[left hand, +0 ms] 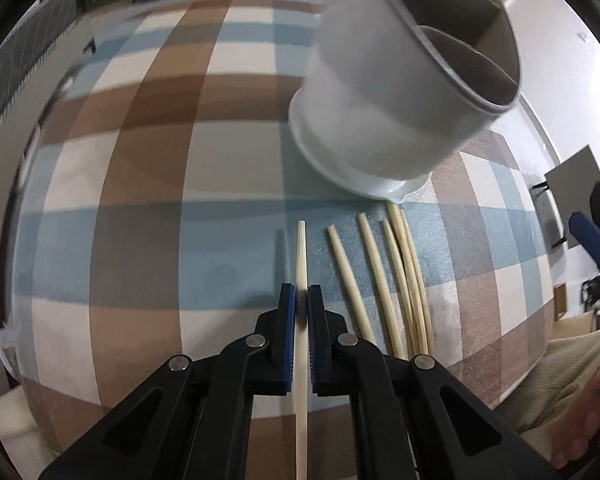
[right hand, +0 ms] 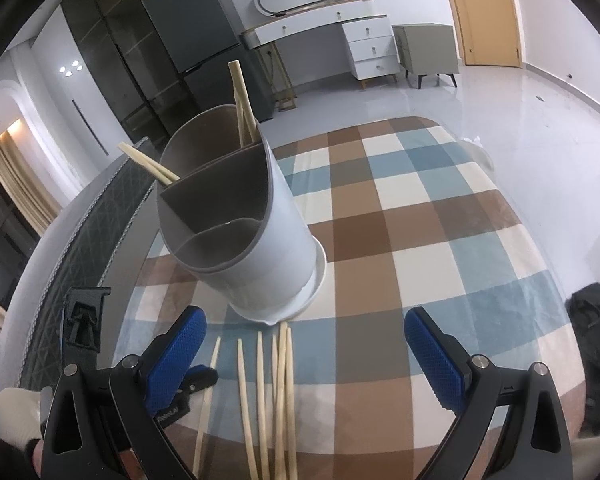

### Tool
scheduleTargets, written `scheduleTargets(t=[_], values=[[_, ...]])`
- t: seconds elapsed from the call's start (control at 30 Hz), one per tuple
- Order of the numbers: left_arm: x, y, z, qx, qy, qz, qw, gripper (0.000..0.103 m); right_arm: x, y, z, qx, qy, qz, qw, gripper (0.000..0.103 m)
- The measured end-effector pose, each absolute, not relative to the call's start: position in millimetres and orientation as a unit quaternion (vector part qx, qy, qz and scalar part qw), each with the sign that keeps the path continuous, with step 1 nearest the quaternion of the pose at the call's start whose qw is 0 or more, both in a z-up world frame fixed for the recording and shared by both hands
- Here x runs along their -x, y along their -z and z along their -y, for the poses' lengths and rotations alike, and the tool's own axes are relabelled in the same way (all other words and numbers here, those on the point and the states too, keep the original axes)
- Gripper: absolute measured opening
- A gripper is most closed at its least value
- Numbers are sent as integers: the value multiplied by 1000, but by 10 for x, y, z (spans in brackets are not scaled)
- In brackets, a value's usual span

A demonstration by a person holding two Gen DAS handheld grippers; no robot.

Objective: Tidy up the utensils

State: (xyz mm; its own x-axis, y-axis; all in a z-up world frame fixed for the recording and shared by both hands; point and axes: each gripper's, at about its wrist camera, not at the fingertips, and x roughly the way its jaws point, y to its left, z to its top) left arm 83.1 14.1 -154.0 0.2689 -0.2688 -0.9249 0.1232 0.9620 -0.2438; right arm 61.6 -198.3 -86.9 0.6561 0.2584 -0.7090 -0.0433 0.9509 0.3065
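left jaws (left hand: 301, 300) clamp a chopstick (left hand: 301, 256) above tablecloth (left hand: 148, 184).

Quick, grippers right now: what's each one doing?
Left gripper: shut on one chopstick.
Right gripper: open, holding nothing, above the loose chopsticks on the table.
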Motion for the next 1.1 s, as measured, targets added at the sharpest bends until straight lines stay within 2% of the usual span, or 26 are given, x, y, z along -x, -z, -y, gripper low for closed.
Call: scheduleTargets(t=[0.1,0.17,0.23,0.3,0.47,0.5,0.57,0.63,0.7,0.87,0.97,1.03,1.1], values=[[-849,1602,-173,69,113,-604,786,3,-601,872,1993,-133,-81,-406,900,101],[-866,1578,-211,65,107,-607,785,9,-592,877,2010,-135,-78,-407,900,101],[-868,1558,-236,59,97,-602,790,29,-582,877,2031,-138,-77,-407,900,101],[-895,1549,-258,53,85,-596,797,40,-570,872,2052,-140,-76,-406,900,101],[-987,1561,-138,34,79,-586,805,40,-543,879,2141,-140,-71,-406,900,101],[-1011,1562,-87,25,76,-585,807,40,-547,885,2161,-142,-70,-407,900,101],[-977,1540,-60,6,78,-583,808,32,-557,909,2203,-146,-67,-412,897,101],[-956,1547,21,-35,71,-581,810,11,-577,945,2232,-152,-67,-420,892,100],[-928,1562,31,-38,81,-581,809,2,-592,976,2240,-157,-67,-428,888,100],[-952,1524,-145,-4,71,-575,815,0,-658,1092,2147,-150,-79,-462,870,99],[-940,1398,-290,30,73,-557,827,0,-716,1228,2056,-149,-99,-497,849,85],[-949,1315,-370,50,81,-544,833,0,-745,1282,2001,-131,-97,-511,844,66],[-938,1246,-447,65,84,-538,836,0,-751,1296,1948,-121,-99,-516,842,57]])
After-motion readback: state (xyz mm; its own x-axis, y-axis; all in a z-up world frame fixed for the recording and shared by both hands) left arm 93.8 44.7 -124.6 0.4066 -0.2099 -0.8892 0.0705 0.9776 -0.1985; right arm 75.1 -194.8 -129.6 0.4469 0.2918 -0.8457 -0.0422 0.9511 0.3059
